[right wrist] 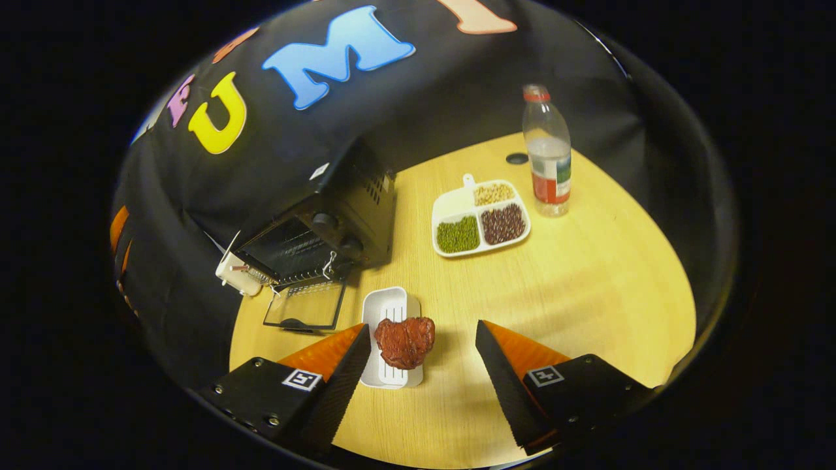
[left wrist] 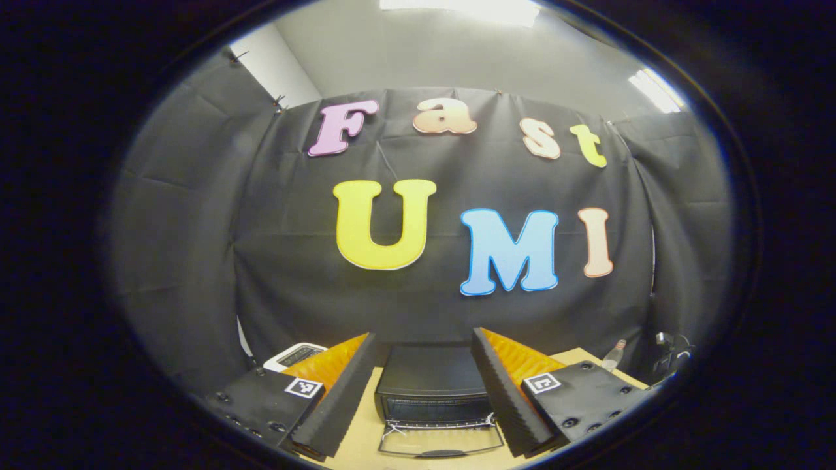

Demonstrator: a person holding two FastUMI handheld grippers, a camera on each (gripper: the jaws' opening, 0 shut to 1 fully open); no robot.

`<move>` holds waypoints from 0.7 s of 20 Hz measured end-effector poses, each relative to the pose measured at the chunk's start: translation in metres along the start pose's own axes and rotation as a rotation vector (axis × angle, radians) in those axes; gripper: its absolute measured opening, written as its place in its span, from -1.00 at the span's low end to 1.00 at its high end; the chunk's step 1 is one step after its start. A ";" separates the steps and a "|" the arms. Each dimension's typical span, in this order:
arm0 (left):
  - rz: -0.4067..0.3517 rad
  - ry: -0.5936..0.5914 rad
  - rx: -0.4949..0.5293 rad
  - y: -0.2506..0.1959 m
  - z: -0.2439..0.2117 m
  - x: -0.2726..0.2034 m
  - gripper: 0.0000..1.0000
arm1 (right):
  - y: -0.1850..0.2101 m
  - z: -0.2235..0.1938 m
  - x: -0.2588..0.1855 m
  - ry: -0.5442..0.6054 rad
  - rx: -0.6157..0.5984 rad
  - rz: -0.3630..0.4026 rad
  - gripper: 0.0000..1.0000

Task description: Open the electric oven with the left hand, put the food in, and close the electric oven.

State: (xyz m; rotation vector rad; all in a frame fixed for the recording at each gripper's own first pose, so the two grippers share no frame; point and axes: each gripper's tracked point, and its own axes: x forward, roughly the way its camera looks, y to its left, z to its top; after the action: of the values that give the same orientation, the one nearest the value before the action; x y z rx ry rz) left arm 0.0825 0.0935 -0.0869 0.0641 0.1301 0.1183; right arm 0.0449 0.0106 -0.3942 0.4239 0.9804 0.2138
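The wooden table [right wrist: 588,274] carries everything, and at its far left the electric oven [right wrist: 326,222] stands with its glass door [right wrist: 307,305] already dropped flat, so the cavity is ready for loading. The left gripper [left wrist: 424,391], fingers spread and holding nothing, hangs high and back from the door [left wrist: 441,440], probably to leave room. Nearer, the right gripper [right wrist: 421,356] is spread wide above the food [right wrist: 405,341], a reddish piece of meat on the near end of a small white tray [right wrist: 386,307] just right of the door, seemingly lining up a grasp.
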 end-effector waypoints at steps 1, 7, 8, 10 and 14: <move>0.013 0.002 0.008 0.001 0.000 -0.002 1.00 | 0.001 -0.005 0.008 0.015 0.044 0.042 0.97; 0.091 0.023 0.020 0.012 -0.001 -0.011 1.00 | 0.009 -0.021 0.034 0.102 0.233 0.176 0.44; 0.098 0.023 0.019 0.013 -0.002 -0.012 1.00 | 0.011 -0.024 0.034 0.120 0.239 0.195 0.44; 0.108 0.027 0.032 0.015 -0.003 -0.013 1.00 | 0.008 -0.022 0.039 0.119 0.248 0.182 -0.40; 0.099 0.028 0.040 0.011 -0.005 -0.012 1.00 | 0.018 -0.024 0.037 0.149 0.281 0.224 -0.34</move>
State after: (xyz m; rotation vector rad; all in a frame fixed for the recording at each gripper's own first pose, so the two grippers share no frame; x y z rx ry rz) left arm 0.0685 0.1027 -0.0890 0.1087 0.1578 0.2158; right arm 0.0449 0.0461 -0.4264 0.7860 1.1134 0.3150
